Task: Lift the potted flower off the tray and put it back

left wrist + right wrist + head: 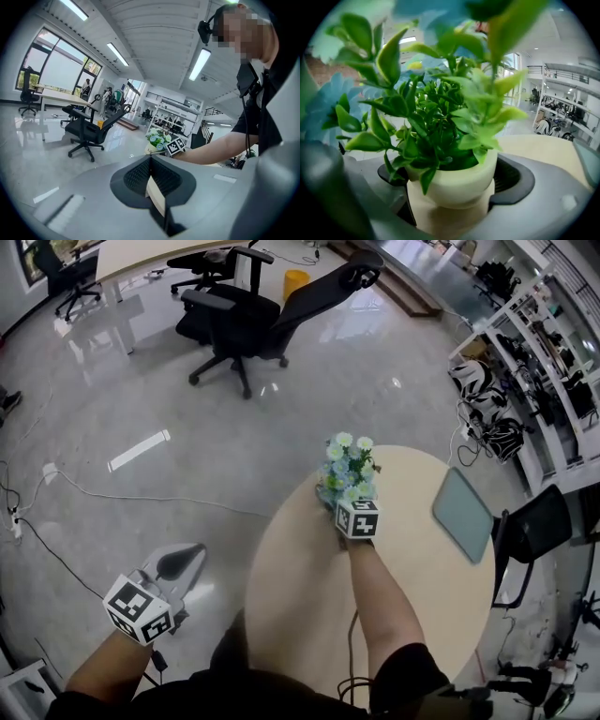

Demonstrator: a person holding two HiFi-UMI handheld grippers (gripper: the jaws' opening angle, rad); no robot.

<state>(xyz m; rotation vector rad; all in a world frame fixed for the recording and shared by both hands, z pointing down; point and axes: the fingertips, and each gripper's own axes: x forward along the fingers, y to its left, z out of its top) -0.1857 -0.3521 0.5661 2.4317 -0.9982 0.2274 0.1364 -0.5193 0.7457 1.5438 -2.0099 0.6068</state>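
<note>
Glossy floor [122, 381], round table [300, 601], potted flower [349, 470]

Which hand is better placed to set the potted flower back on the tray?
Right. The right hand-held gripper grips the potted flower, and the tray lies on that side; the left hand-held gripper is shut, empty, off the table.
</note>
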